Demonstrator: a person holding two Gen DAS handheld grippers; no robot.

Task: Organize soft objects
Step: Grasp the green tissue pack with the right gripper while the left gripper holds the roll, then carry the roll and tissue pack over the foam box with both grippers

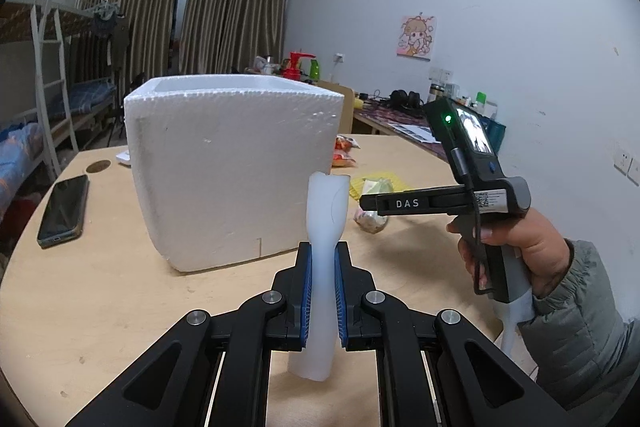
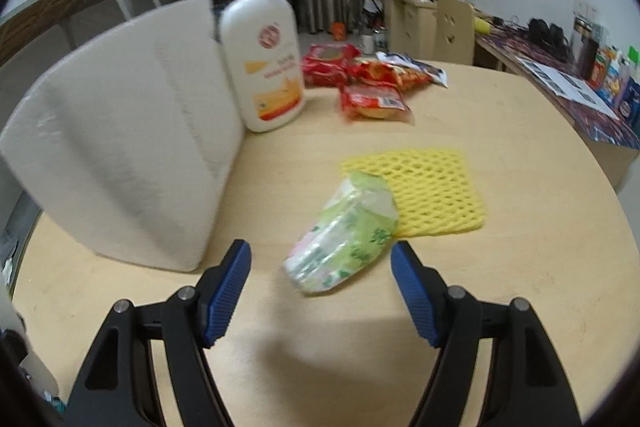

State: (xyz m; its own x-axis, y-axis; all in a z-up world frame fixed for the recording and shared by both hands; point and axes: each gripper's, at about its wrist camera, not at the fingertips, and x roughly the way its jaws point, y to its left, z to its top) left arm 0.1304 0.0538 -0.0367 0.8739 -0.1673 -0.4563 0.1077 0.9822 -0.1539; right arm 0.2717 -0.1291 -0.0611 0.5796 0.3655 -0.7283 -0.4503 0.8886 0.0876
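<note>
A white foam sleeve (image 1: 323, 259) was clamped by the left gripper (image 1: 323, 291); the right gripper (image 2: 320, 287) was held wide, a tissue pack (image 2: 344, 235) at twelve o'clock.

1. "DAS" – white letters on the black finger of the right gripper (image 1: 370, 203), left wrist view.
2. White sticker with a QR-type code on the same gripper's body – print too small to read.
3. Lotion bottle (image 2: 264, 63) – round red logo and orange label, text illegible.
4. Snack packets (image 2: 374, 101) – print blurred.
</note>
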